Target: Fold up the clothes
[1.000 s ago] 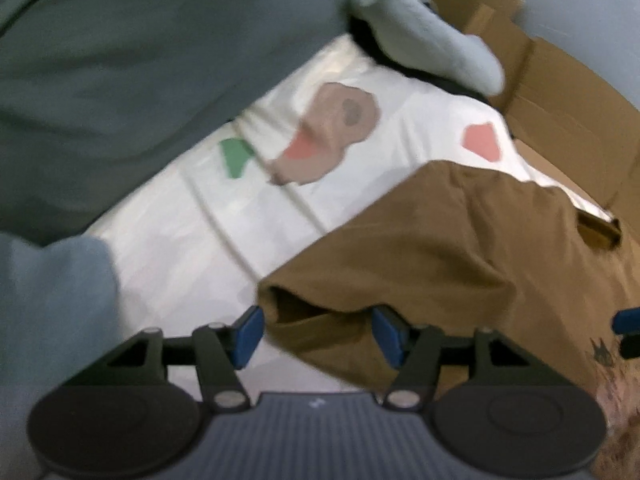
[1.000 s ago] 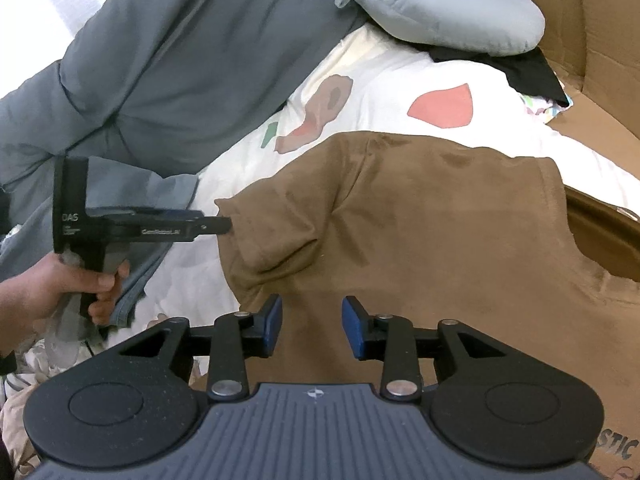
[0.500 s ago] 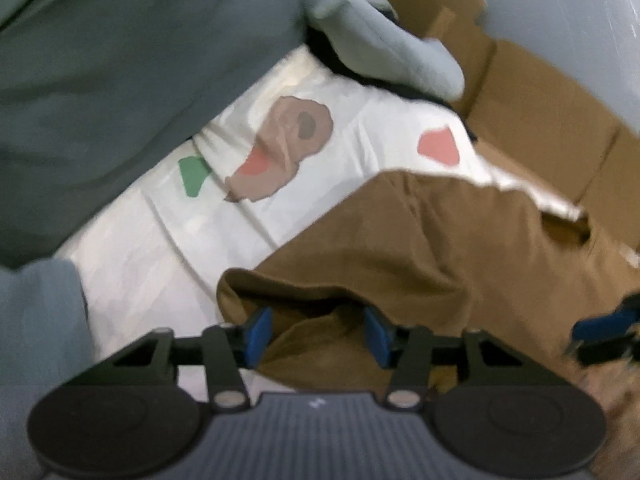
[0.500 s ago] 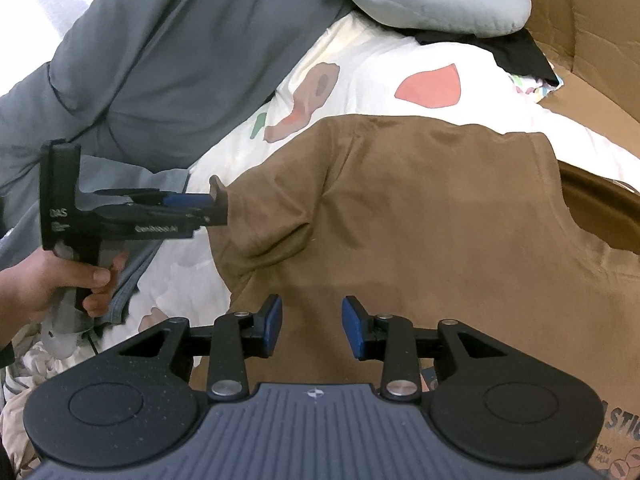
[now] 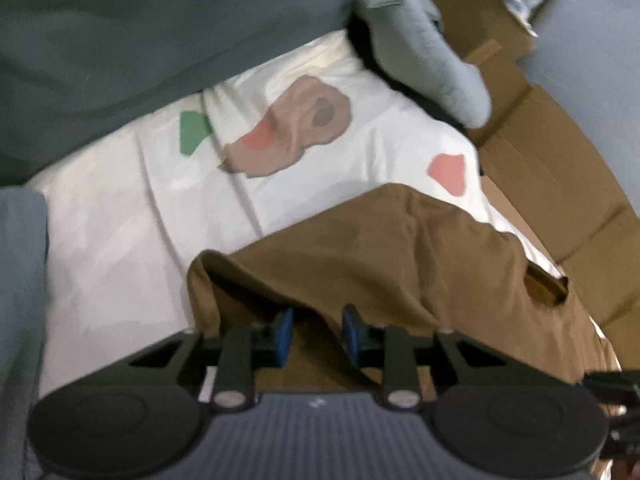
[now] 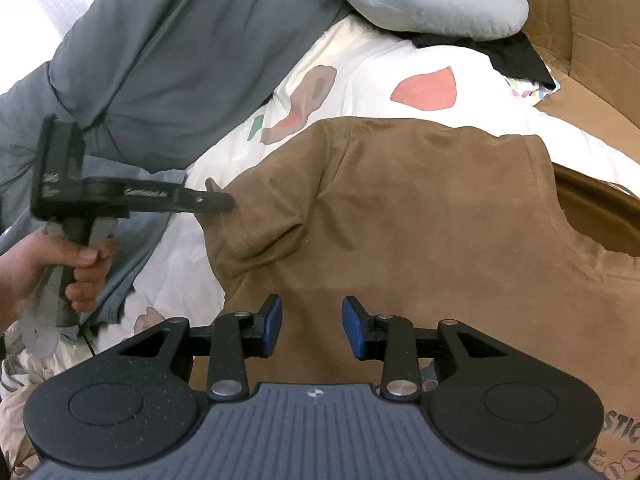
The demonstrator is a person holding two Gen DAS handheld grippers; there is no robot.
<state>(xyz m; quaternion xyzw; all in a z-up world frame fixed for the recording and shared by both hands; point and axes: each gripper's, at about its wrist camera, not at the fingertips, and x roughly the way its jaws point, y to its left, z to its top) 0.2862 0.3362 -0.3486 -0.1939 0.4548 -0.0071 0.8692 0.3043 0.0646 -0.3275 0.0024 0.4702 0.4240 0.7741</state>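
Observation:
A brown T-shirt [image 6: 420, 220] lies spread on a white printed sheet [image 6: 380, 64]. Its left sleeve [image 5: 248, 280] is rumpled, with the hem turned up. My left gripper [image 5: 318, 332] has pushed in at that sleeve. Its jaws are closing with a fold of brown cloth between the blue pads [image 5: 285, 334], and a gap still shows. In the right wrist view a hand [image 6: 48, 264] holds the left gripper [image 6: 224, 202] against the sleeve's edge [image 6: 240, 232]. My right gripper [image 6: 314, 330] hovers open over the shirt's lower body, with nothing between its fingers.
A dark grey duvet [image 6: 180, 60] is bunched along the left. A pale grey neck pillow [image 6: 432, 4] and a black cloth [image 6: 516, 56] lie at the far end. Cardboard boxes [image 6: 592, 40] line the right side. Crumpled light fabric [image 6: 24, 360] sits at the lower left.
The left gripper's jaws have narrowed around the sleeve hem, and it has rolled while pushing further onto the cloth. The right gripper has kept still.

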